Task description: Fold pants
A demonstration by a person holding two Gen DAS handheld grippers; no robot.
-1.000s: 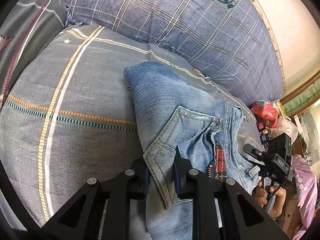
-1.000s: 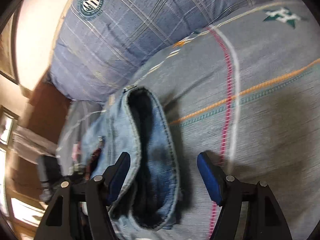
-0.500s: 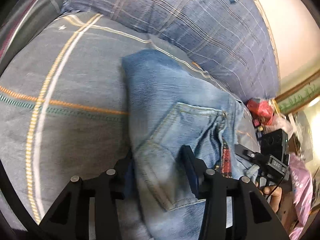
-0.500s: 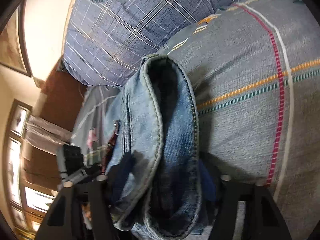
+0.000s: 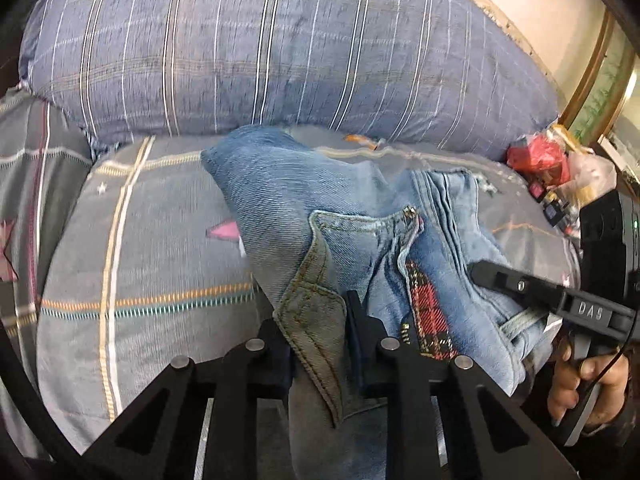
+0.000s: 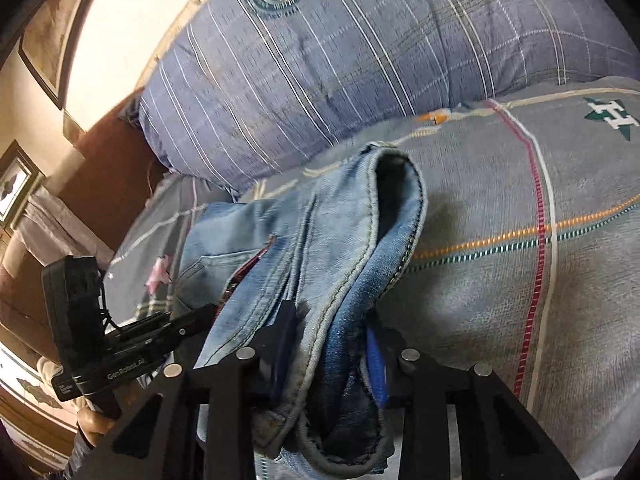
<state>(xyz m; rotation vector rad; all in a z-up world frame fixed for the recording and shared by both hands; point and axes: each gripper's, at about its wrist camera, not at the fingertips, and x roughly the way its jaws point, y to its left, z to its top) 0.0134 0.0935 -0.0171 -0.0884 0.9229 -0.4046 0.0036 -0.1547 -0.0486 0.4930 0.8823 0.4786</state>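
Note:
Light blue jeans with a back pocket and a red plaid patch lie bunched on a grey striped bed cover. My left gripper is shut on the denim at the pocket edge. In the right wrist view the jeans show an open hem or waistband, lifted off the cover. My right gripper is shut on that thick roll of denim. The right gripper also shows in the left wrist view, at the jeans' right side. The left gripper shows in the right wrist view, at the left.
A large blue-grey plaid pillow lies behind the jeans, also in the right wrist view. Red packets and clutter sit at the bed's right. A wall with framed pictures is at the left.
Both grippers opened around the denim, then closed on it. The jeans have been lifted and drawn up from the cover, and both views have tilted toward the pillow.

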